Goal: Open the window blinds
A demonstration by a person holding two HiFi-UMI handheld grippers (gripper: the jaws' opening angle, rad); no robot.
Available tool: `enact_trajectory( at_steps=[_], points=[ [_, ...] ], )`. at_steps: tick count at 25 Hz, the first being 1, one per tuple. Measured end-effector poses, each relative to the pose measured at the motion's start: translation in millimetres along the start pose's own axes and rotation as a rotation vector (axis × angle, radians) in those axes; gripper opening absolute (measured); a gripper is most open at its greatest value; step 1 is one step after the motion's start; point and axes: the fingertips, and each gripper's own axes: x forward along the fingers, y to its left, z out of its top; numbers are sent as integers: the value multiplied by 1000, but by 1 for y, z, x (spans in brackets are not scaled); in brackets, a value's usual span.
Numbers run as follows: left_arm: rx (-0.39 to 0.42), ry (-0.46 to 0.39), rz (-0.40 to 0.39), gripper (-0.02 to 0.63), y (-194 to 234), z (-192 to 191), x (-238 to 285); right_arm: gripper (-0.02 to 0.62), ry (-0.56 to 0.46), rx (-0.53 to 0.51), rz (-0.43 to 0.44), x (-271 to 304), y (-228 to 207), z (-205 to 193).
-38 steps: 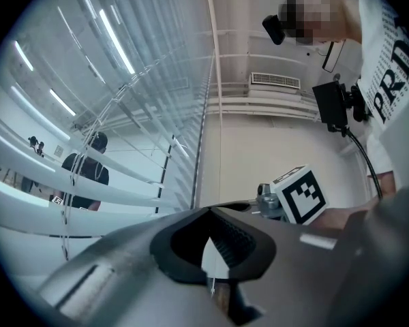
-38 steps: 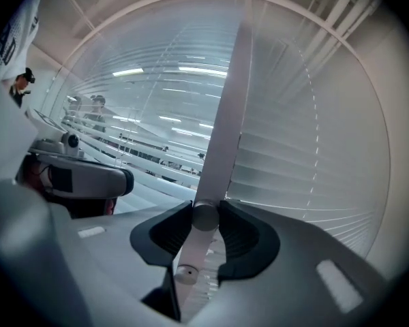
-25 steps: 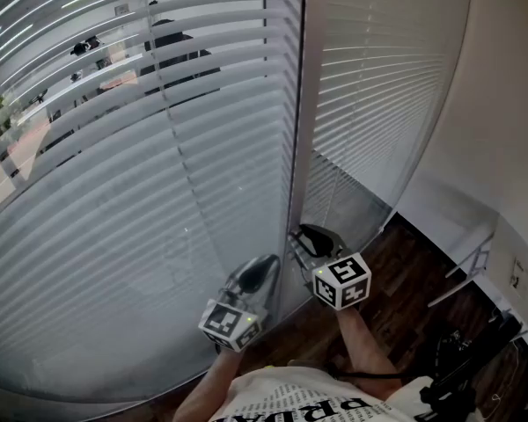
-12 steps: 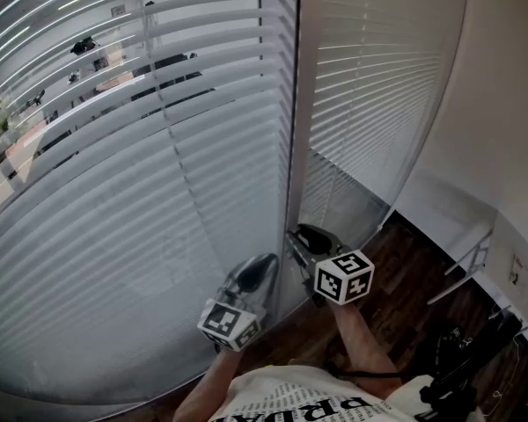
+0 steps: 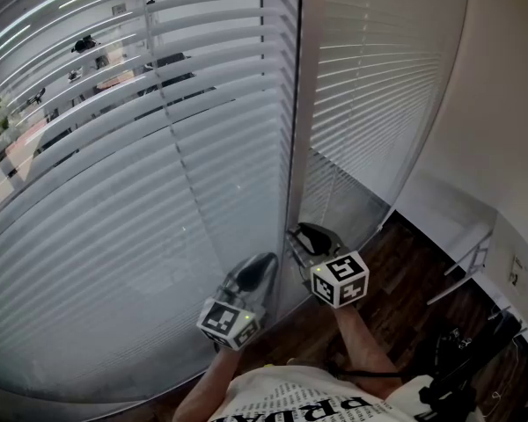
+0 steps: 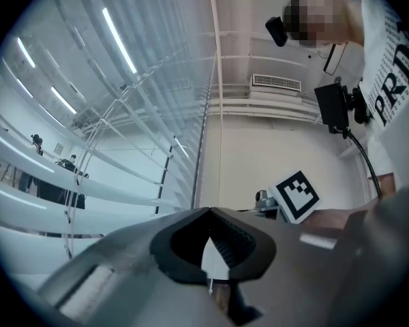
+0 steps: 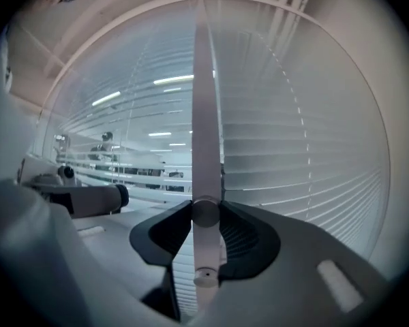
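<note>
Right gripper view shows my right gripper (image 7: 206,213) clamped on the pale grey round tilt wand (image 7: 204,114), which runs up to 12 o'clock along the seam between the white slatted window blinds (image 5: 158,200). I judge the wand light, stiff and smooth, likely to slip when twisted, so a firm hold near its low end suits. My left gripper (image 6: 210,216), at 8 o'clock of the right, has its jaws together with nothing I can make out between them. I count one wand, two blind panels, two grippers.

Blinds (image 5: 158,192) cut off top, left; dark shapes (image 5: 167,64) beyond them indistinct.
</note>
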Motion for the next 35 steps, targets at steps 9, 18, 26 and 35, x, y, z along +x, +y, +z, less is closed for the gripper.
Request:
enact_trajectory(
  at_steps=[9, 18, 26, 35],
  points=[
    [9, -5, 8, -8, 2, 0, 0, 158, 156, -701, -64, -5, 10, -1],
    [1, -6, 3, -8, 1, 0, 2, 131, 201, -1039, -118, 3, 14, -5],
    [3, -12, 6, -8, 3, -19, 0, 130, 195, -917, -120, 4, 12, -20],
    [-8, 0, -3, -8, 1, -4, 1, 129, 155, -643, -107, 2, 10, -2]
  ],
)
